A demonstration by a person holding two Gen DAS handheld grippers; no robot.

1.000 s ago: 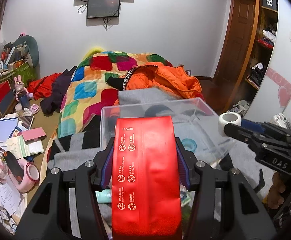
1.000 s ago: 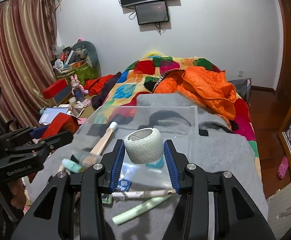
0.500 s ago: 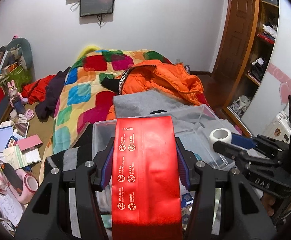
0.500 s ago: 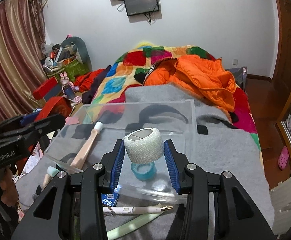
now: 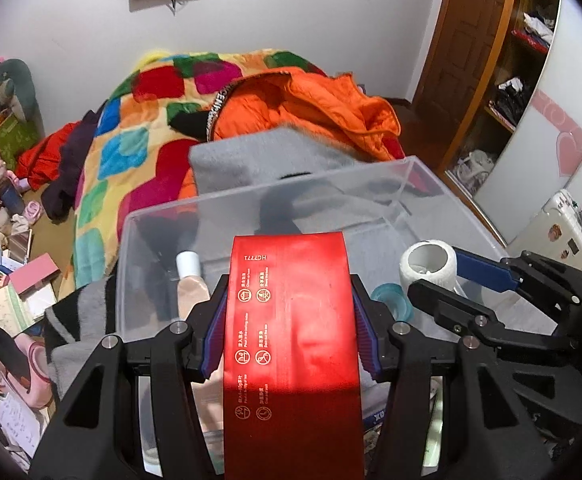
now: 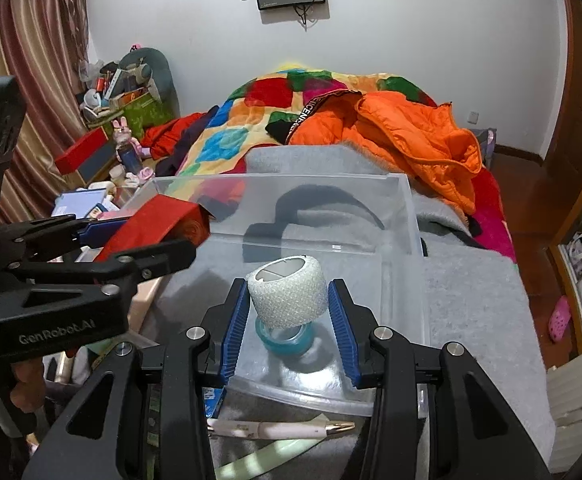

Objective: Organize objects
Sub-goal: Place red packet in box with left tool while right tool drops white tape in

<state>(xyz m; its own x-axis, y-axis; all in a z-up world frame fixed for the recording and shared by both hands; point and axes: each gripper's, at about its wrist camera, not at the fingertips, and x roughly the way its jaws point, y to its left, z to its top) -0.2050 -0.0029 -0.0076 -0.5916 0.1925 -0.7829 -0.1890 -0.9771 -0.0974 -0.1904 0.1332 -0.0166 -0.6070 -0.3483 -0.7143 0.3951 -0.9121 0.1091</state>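
My left gripper is shut on a flat red packet printed with small icons, held over the near side of a clear plastic bin. In the right wrist view that red packet hangs over the bin's left wall. My right gripper is shut on a white bandage roll, just above a teal tape ring on the floor of the bin. The roll also shows at the right of the left wrist view. A beige tube with a white cap lies inside the bin.
The bin sits on a grey blanket on a bed with an orange jacket and a patchwork quilt. A pen and a pale green strip lie before the bin. Clutter covers the floor at left. A wardrobe stands at right.
Both grippers have moved forward and down towards the bin, which now looks closer. The red packet is now over the bin's near side, and the white roll hangs right over the teal ring.
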